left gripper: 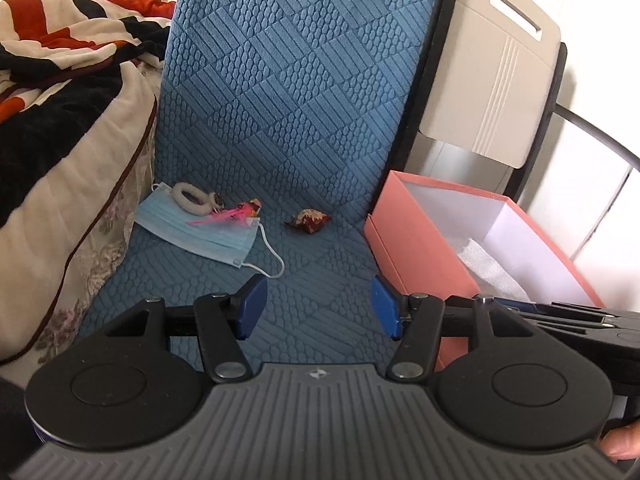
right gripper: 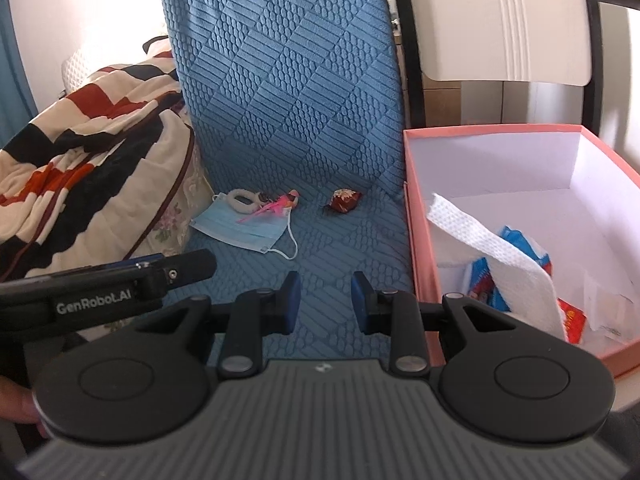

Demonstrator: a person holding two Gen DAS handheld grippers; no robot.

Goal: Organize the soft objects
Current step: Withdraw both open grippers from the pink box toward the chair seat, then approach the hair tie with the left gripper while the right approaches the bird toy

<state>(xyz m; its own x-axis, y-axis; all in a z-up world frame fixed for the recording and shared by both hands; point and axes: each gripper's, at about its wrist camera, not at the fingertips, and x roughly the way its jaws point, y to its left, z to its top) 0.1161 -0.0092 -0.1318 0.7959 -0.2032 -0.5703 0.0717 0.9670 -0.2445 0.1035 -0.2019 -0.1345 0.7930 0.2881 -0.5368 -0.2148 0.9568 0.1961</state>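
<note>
while both the left gripper (left gripper: 319, 307) and right gripper (right gripper: 325, 302) hang apart and empty, the face mask (left gripper: 200, 232) near the cushion's (left gripper: 288, 120) left edge is best pinched by its free corner for the pink box (right gripper: 416, 220).

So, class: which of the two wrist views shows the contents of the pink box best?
The right wrist view: it looks down into the pink box, showing a white paper towel over blue and red packets. The left wrist view sees the box from the side, with only some white paper visible.

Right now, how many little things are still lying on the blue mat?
4: a face mask, a white fluffy hair tie and a pink toy on it, and a red pouch apart.
</note>
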